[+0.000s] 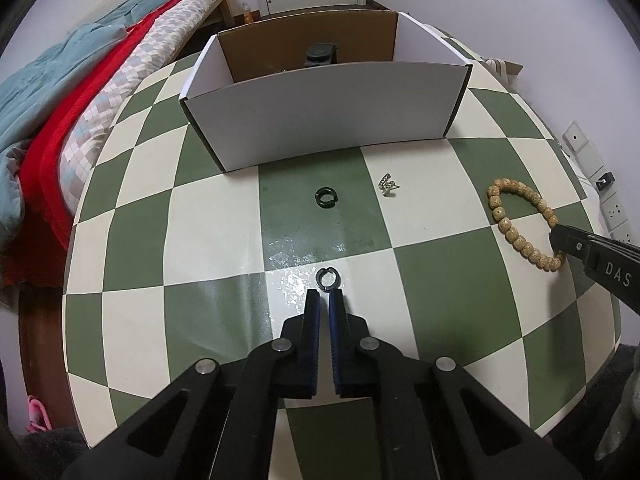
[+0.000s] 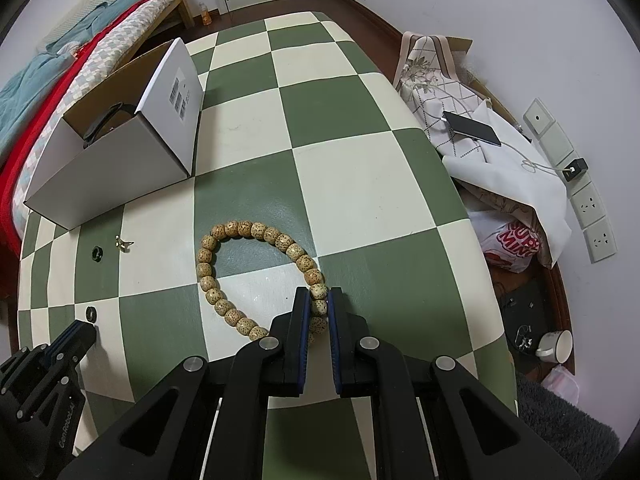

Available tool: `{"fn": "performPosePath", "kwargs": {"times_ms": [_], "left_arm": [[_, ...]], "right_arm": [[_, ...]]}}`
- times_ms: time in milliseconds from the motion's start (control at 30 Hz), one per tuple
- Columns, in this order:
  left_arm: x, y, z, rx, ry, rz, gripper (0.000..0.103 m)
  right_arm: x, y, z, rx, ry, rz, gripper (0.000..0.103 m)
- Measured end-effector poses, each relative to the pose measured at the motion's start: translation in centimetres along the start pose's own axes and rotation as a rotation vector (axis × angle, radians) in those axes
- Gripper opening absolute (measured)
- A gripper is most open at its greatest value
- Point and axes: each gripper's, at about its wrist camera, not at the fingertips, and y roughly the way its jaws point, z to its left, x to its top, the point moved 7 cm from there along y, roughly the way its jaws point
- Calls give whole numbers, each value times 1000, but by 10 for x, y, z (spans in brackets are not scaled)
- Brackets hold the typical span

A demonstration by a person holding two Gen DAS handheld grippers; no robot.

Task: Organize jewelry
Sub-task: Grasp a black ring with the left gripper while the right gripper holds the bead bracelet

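Jewelry lies on a green and cream checked table top (image 1: 440, 280); a round bracelet of tan speckled wooden beads (image 2: 248, 276) sits on the right side, flat on the checks. Right gripper (image 2: 319, 294) has its two black fingers w/ blue pads closed narrow on the beads at the near right part of the loop; one bead sits btwn the tips, so it's holding the bracelet. In the left wrist view the same bracelet (image 1: 520, 220) shows far right w/ the right gripper's black tip (image 1: 560, 238) touching it.

Left gripper (image 1: 324, 294) has its fingers almost together, only a thin gap; a small dark open ring (image 1: 327, 279) lies on a cream square right at the tips; can't tell if the tips pinch it or just touch it. In the right wrist view that ring (image 2: 91, 314) sits just past the left gripper's tip (image 2: 86, 330).

A second small dark green ring (image 1: 326, 196) lies on a green square, farther off, near the box. A little silver sparkly stud earring (image 1: 386, 185) lies just right of it on a cream square; they're apart, not touching.

A white cardboard box w/ brown inside (image 1: 320, 120) stands open at the far side of the table; something black (image 1: 320, 53) is inside at the back. A bed w/ red, blue & checked covers (image 1: 80, 100) is beside the table, left.
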Motion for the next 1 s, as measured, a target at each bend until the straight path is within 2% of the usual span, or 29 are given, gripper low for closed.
{"fn": "performPosePath", "kwargs": {"times_ms": [100, 233, 633, 667, 700, 767, 1000], "left_arm": [[2, -5, 8, -9, -42, -19, 6], [2, 2, 15, 25, -50, -1, 14], [11, 6, 18, 34, -65, -5, 16], [11, 6, 19, 39, -68, -6, 23], [10, 6, 20, 35, -75, -6, 38], [11, 8, 23, 31, -85, -8, 50], [16, 11, 17, 28, -57, -21, 50]], "right_arm": [[0, 0, 0, 1, 1, 0, 10], [0, -1, 0, 3, 8, 0, 10], [1, -1, -1, 5, 10, -1, 10], [1, -1, -1, 5, 11, -1, 10], [1, 0, -1, 6, 12, -1, 10], [2, 0, 0, 8, 15, -2, 10], [2, 0, 0, 8, 16, -3, 10]]}}
